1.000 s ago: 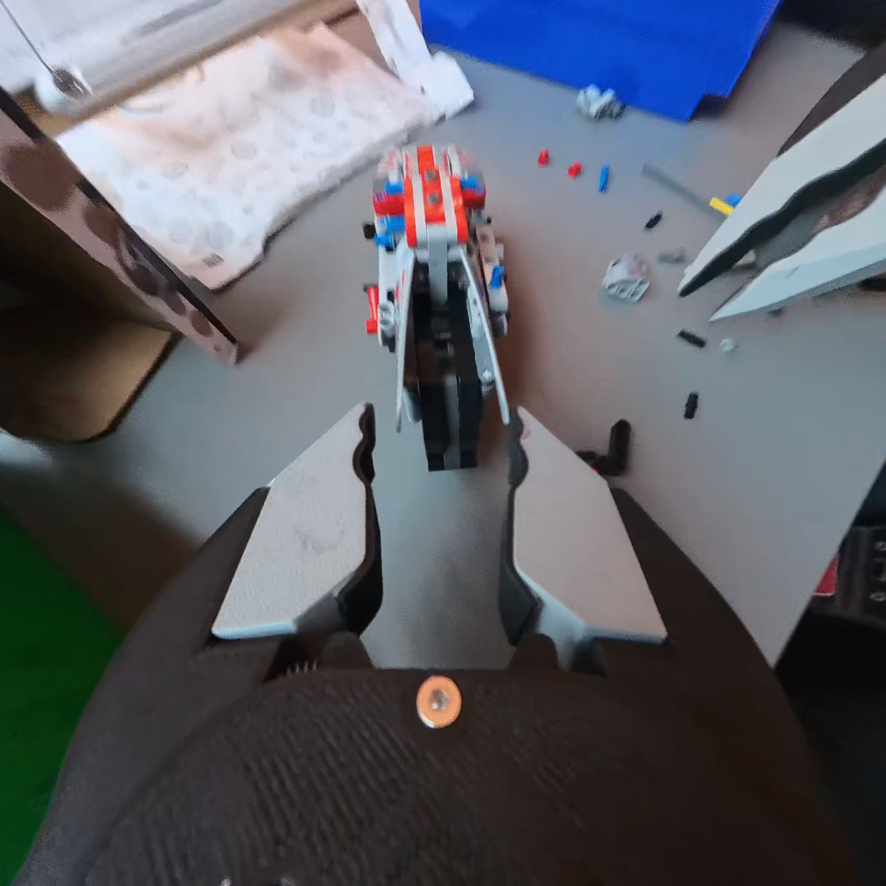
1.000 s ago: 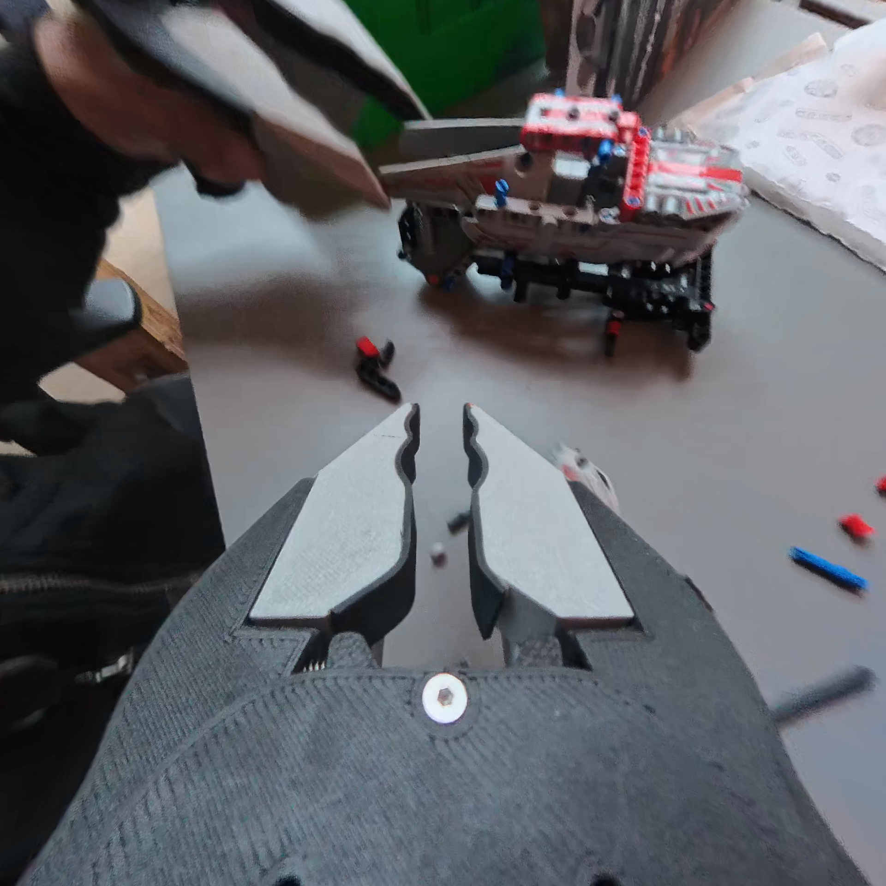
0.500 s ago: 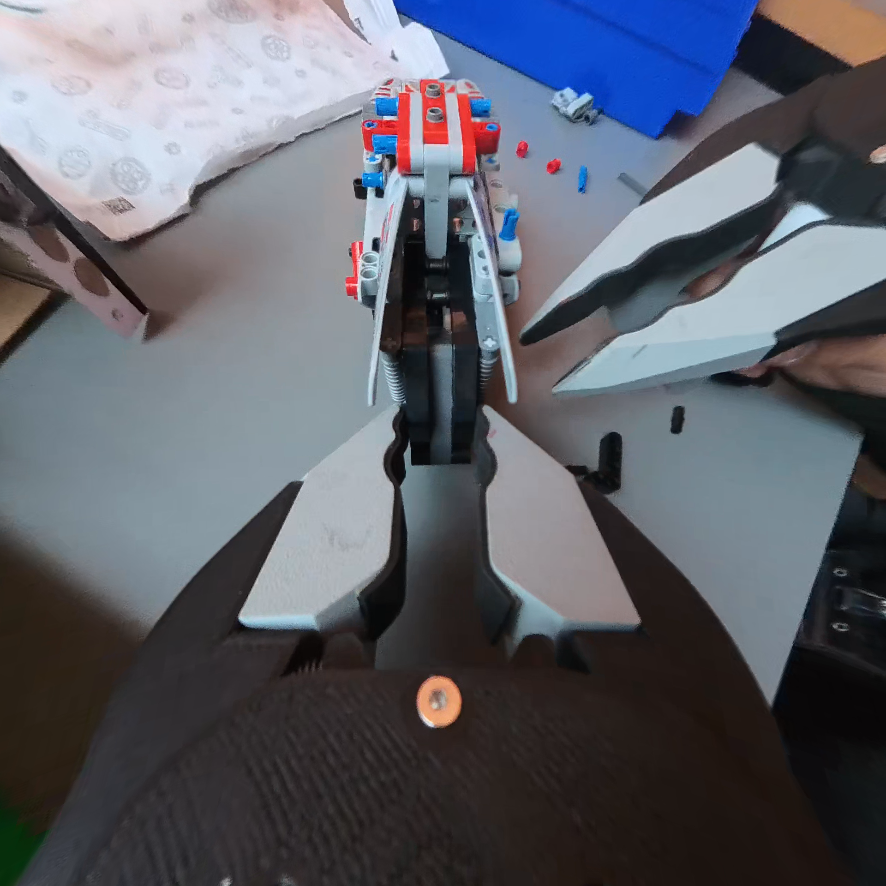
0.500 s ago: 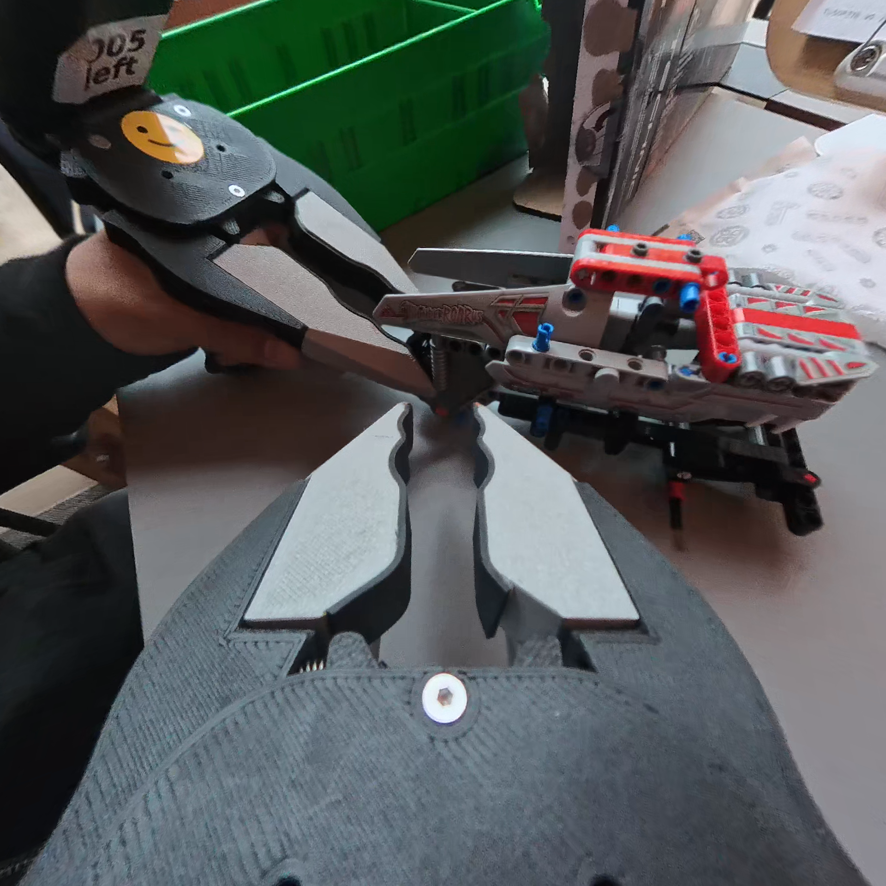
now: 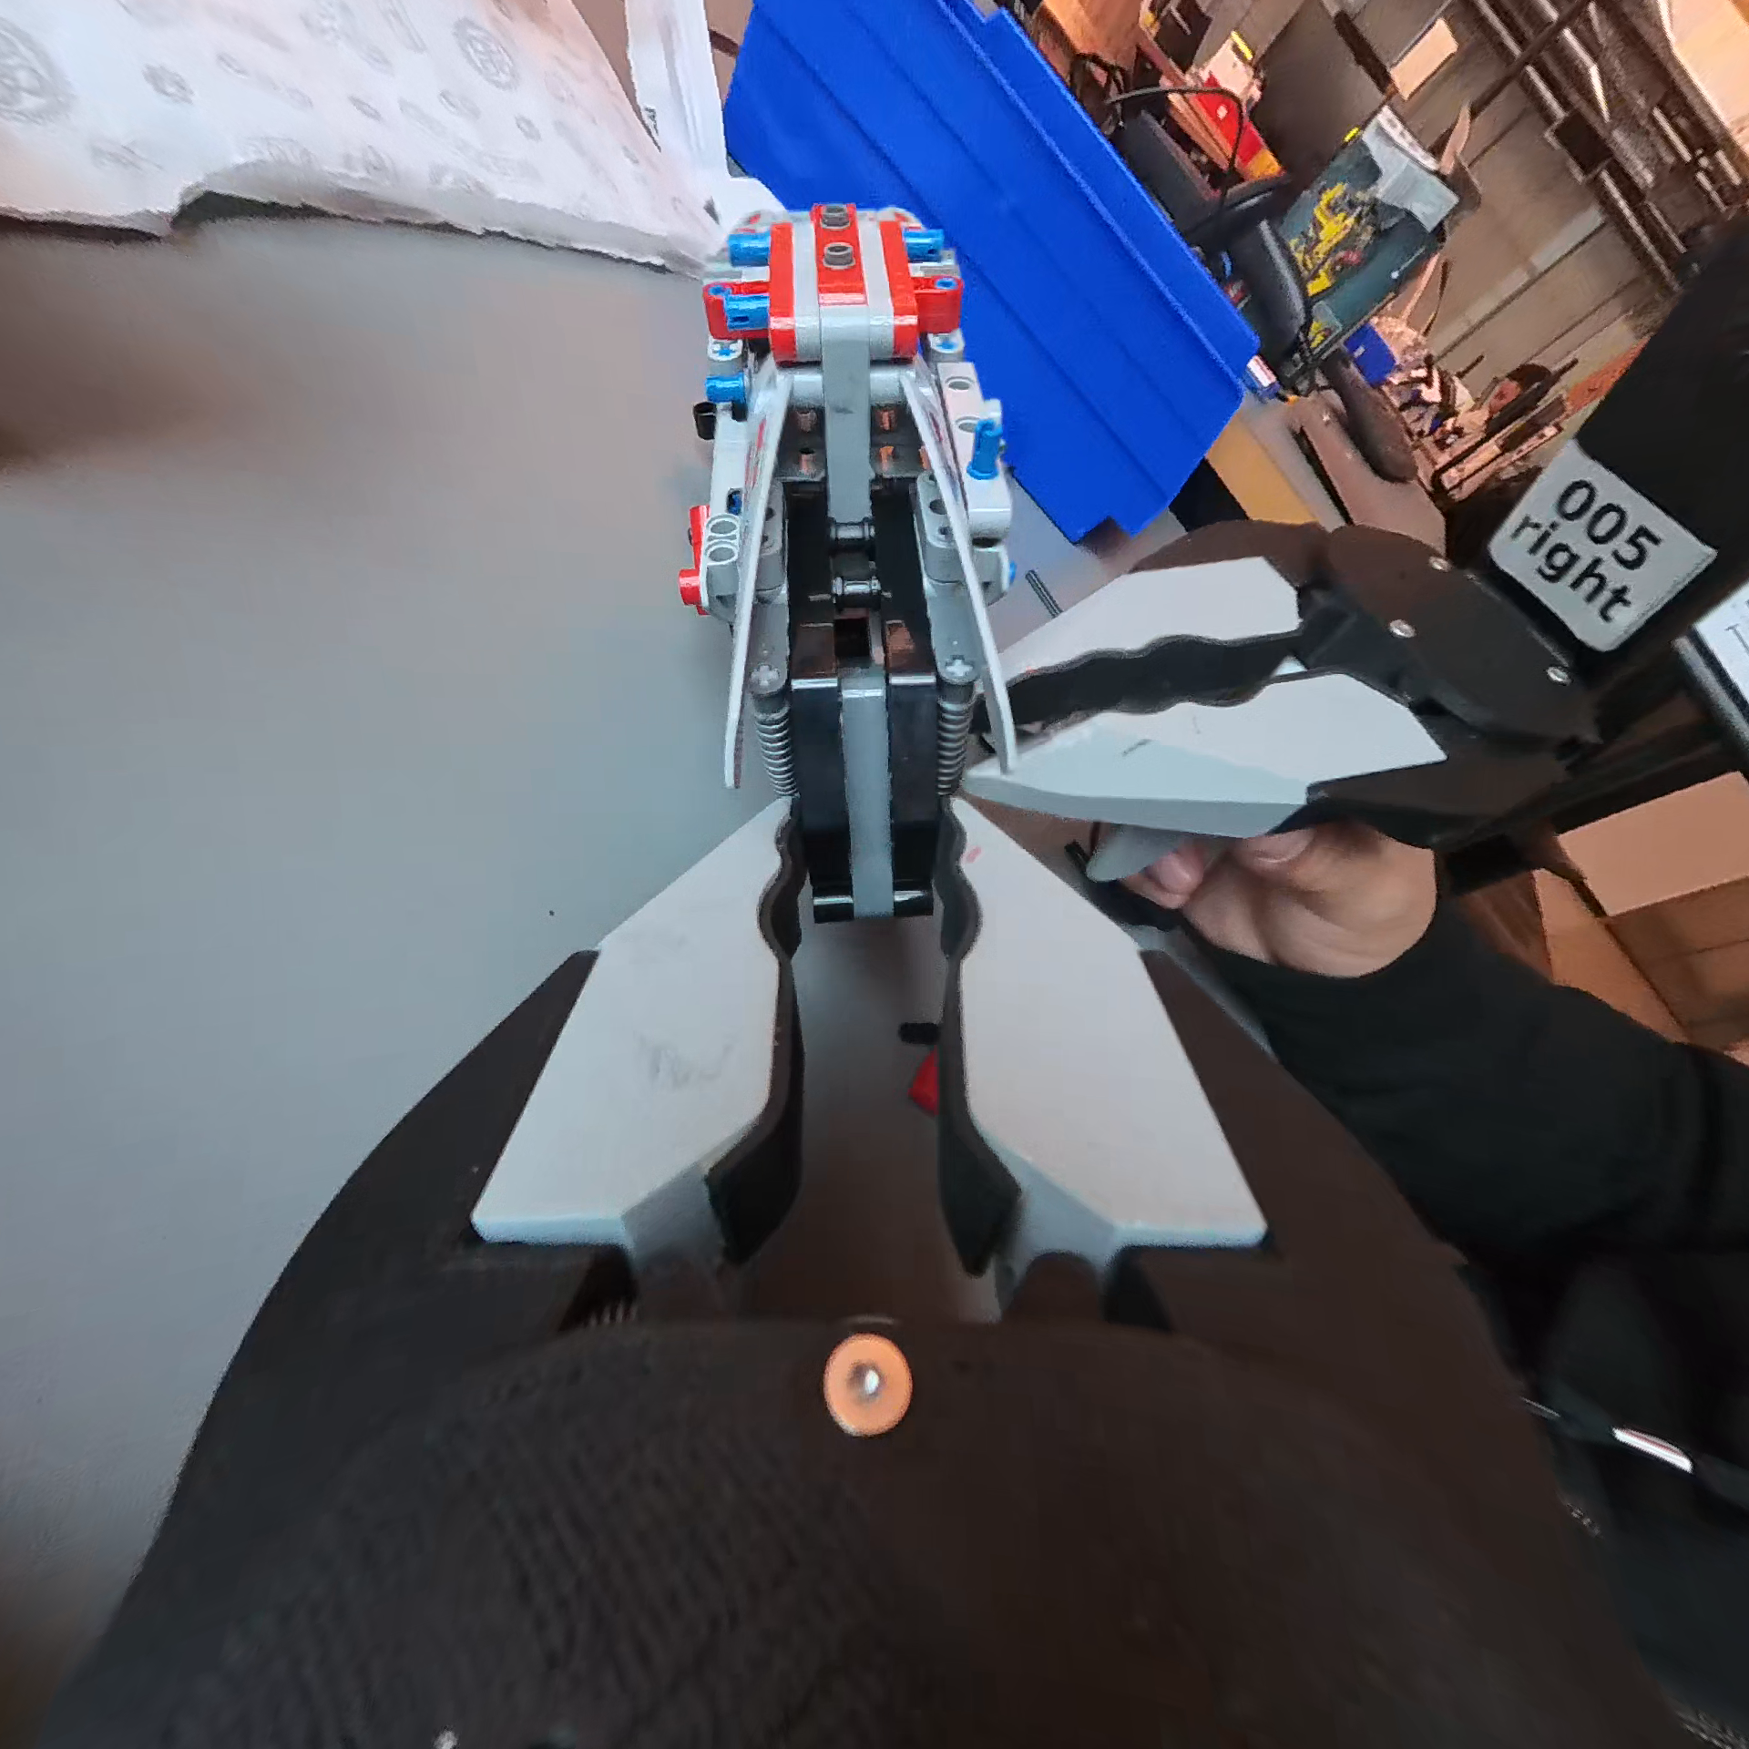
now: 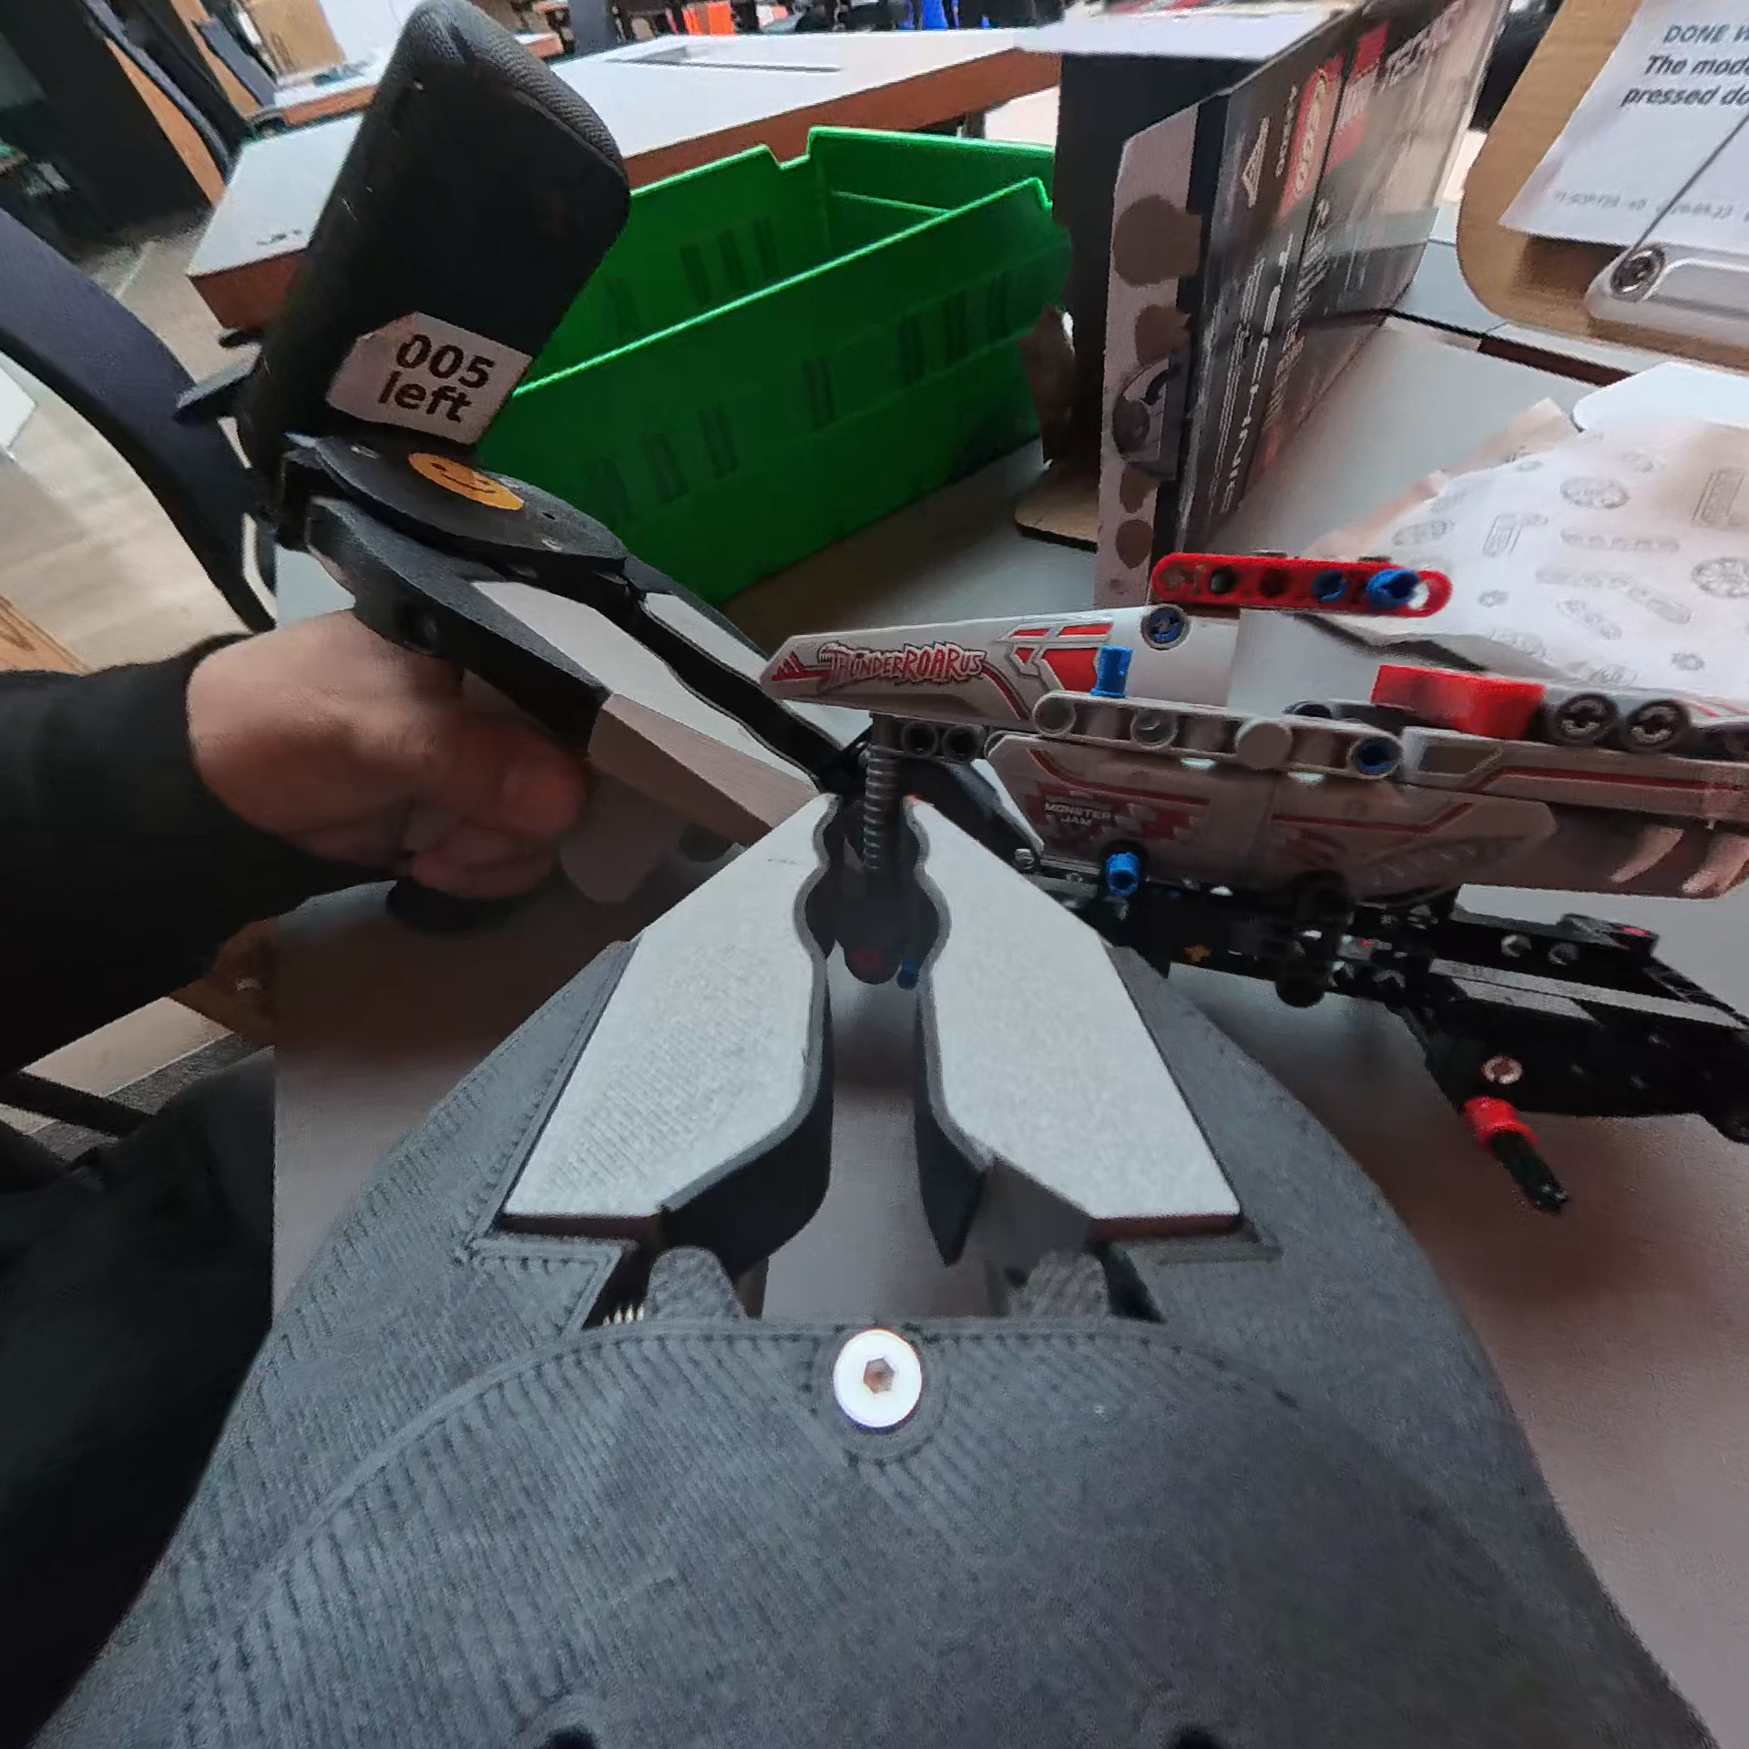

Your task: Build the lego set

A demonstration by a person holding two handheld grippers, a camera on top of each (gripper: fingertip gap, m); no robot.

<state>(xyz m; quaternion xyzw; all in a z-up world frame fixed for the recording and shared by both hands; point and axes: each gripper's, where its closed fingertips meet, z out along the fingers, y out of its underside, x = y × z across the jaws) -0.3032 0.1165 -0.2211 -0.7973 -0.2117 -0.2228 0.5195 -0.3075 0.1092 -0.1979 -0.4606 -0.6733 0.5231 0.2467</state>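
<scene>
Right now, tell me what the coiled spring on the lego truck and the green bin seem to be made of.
Coiled silver spring on the red, white and grey lego truck: likely bare metal, with a grey metallic sheen on its coils. Green bin: apparently moulded plastic, uniform in colour, with a smooth semi-gloss and ribbed walls.

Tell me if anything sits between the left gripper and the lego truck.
Nothing visible does. The left gripper already has its fingers on either side of the black end of the lego truck. The right gripper meets the same end from the side, not in between.
</scene>
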